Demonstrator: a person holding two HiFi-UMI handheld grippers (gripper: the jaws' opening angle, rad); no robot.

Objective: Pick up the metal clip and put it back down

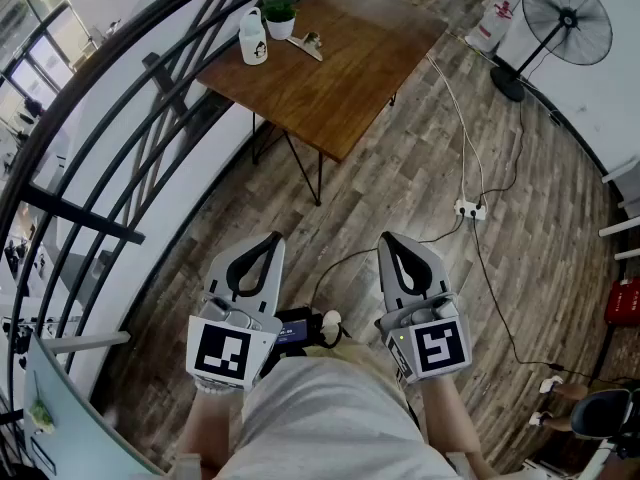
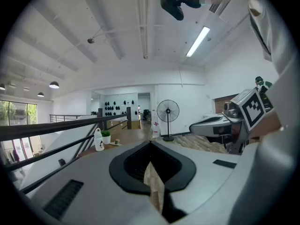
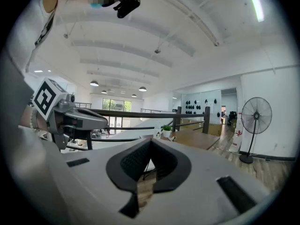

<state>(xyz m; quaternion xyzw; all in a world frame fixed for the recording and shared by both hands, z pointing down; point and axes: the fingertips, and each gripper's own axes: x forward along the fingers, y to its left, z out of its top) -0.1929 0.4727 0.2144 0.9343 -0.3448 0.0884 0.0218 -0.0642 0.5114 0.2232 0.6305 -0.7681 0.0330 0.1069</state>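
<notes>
The metal clip (image 1: 308,44) lies on a brown wooden table (image 1: 345,63) far ahead, beside a white bottle (image 1: 253,38) and a small potted plant (image 1: 279,15). Both grippers are held low in front of the person's lap, well short of the table. My left gripper (image 1: 272,238) is shut with nothing in it, and so is my right gripper (image 1: 388,238). In the left gripper view the jaws (image 2: 151,144) meet at the tip and point towards the distant bottle (image 2: 99,139). The right gripper's jaws (image 3: 151,139) are also together, with the plant (image 3: 167,130) far beyond.
A dark metal railing (image 1: 150,118) runs along the left of the wood floor. A standing fan (image 1: 565,13) is at the far right. A white cable leads to a power strip (image 1: 470,208) on the floor between me and the table.
</notes>
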